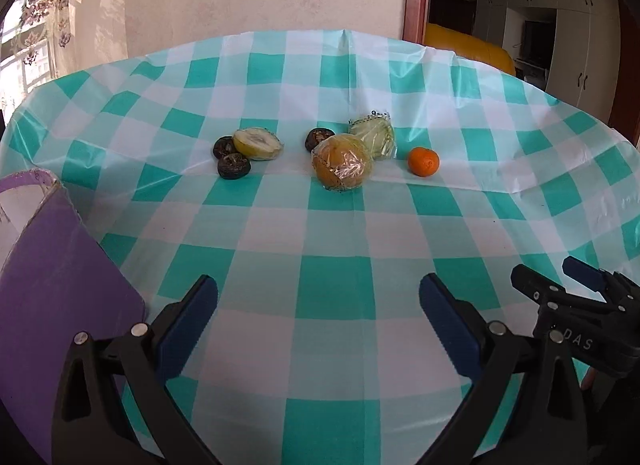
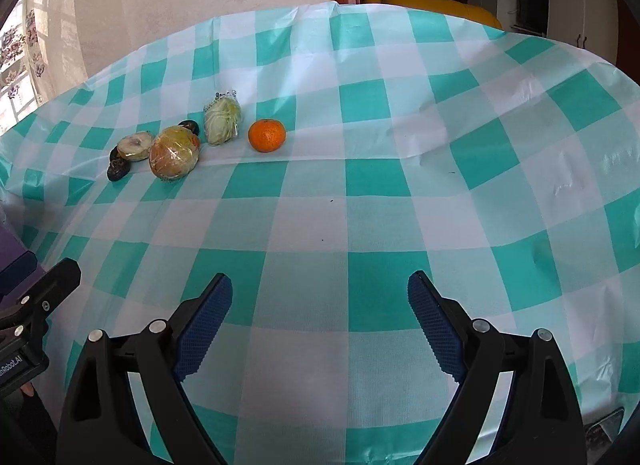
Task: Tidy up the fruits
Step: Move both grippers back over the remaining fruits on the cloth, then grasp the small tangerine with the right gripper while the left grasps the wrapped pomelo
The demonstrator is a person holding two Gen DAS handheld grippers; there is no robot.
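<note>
Several fruits lie in a loose row on the far half of the checked table. An orange mandarin (image 1: 423,161) (image 2: 267,135) sits at the right end. Left of it are a film-wrapped pale green piece (image 1: 374,137) (image 2: 222,121) and a film-wrapped round yellow-orange fruit (image 1: 342,163) (image 2: 174,157). Further left lie a halved pale fruit (image 1: 258,144) (image 2: 135,147) and dark wrinkled fruits (image 1: 234,165) (image 2: 118,171). My left gripper (image 1: 318,293) (image 2: 44,269) and right gripper (image 2: 320,293) (image 1: 548,271) hover side by side over the near table, both open and holding nothing, well short of the fruits.
A purple box (image 1: 60,285) with an open top stands at the table's near left, close to my left gripper. The teal-and-white cloth (image 2: 360,225) is creased on the right. A wall and a doorway lie behind the table, with a yellow seat (image 1: 468,45) past the far edge.
</note>
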